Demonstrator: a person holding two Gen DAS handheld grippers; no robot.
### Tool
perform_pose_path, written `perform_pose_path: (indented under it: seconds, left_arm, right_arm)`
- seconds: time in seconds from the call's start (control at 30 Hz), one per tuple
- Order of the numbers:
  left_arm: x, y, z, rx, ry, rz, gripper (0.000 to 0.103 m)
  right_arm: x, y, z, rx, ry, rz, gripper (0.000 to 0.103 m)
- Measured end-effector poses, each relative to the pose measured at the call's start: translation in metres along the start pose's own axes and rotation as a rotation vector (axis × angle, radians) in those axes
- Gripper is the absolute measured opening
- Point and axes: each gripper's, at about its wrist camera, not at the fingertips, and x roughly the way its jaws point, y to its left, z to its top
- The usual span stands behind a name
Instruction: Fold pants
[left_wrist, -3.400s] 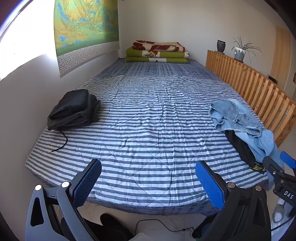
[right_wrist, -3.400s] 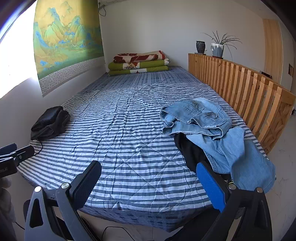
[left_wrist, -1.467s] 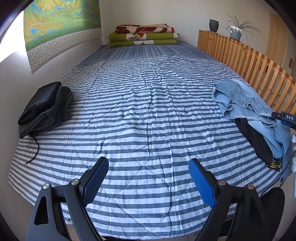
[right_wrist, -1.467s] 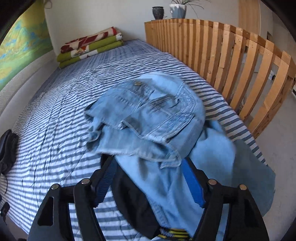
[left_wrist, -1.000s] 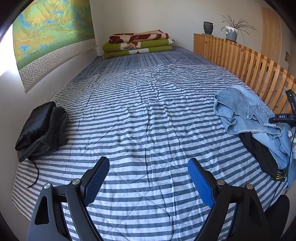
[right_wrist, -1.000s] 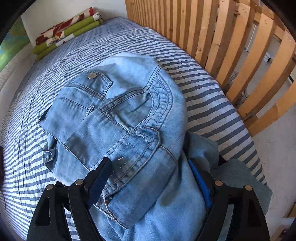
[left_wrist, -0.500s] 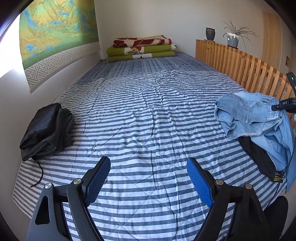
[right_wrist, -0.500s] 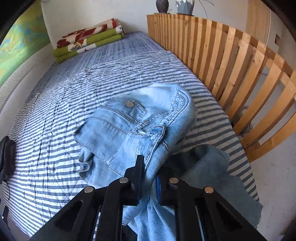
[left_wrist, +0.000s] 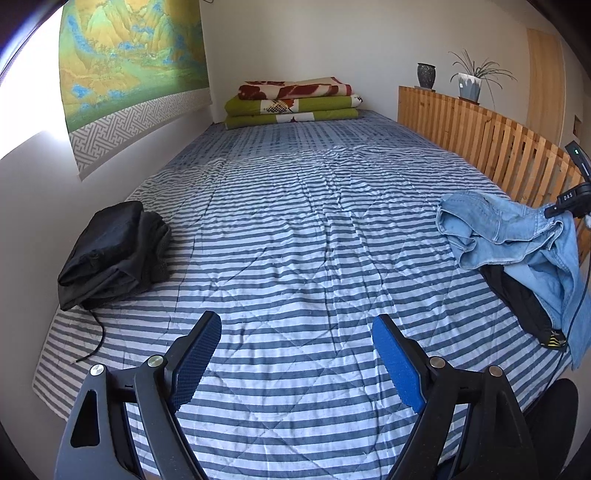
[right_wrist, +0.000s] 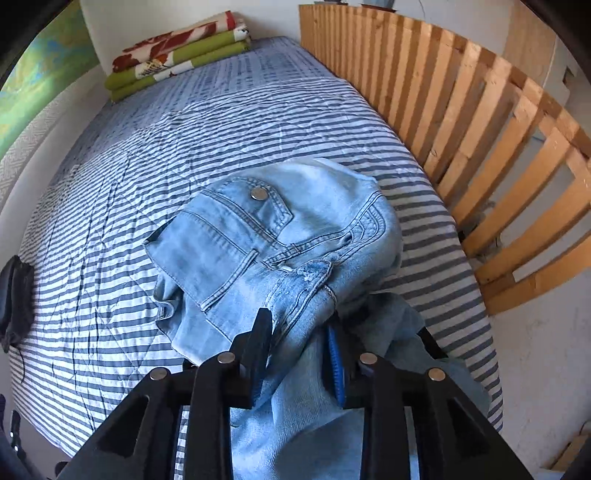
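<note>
Bunching jeans (right_wrist: 273, 251) | right hand-held gripper (right_wrist: 299, 343) jaws opening | axis unclear

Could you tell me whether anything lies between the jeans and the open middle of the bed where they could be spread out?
Nothing visible does. The jeans sit at the bed's right edge, the striped cover beside them bare; the folded black garment lies far left.

Striped bed (left_wrist: 295, 229) carrying folded blankets (left_wrist: 291, 101) lying at 12 o'clock, black bundle (left_wrist: 110, 254) sitting at 9 o'clock, crumpled jeans (left_wrist: 509, 236) over dark garment (left_wrist: 517, 299) at 3 o'clock.
</note>
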Motion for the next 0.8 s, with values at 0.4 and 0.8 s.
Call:
perform_pose_path:
  seconds: [0.4,0.8]
  left_arm:
    - [0.006,-0.012,0.001,-0.002,-0.003,-0.012,0.087]
    - [0.002,-0.031,-0.004,0.063,-0.008,0.001,0.087]
  right_arm:
    - [-0.066,0.005,-0.018,0.025,-0.061,0.057,0.054]
    - [0.013,-0.016,-0.033,0.248,0.175,0.186,0.054]
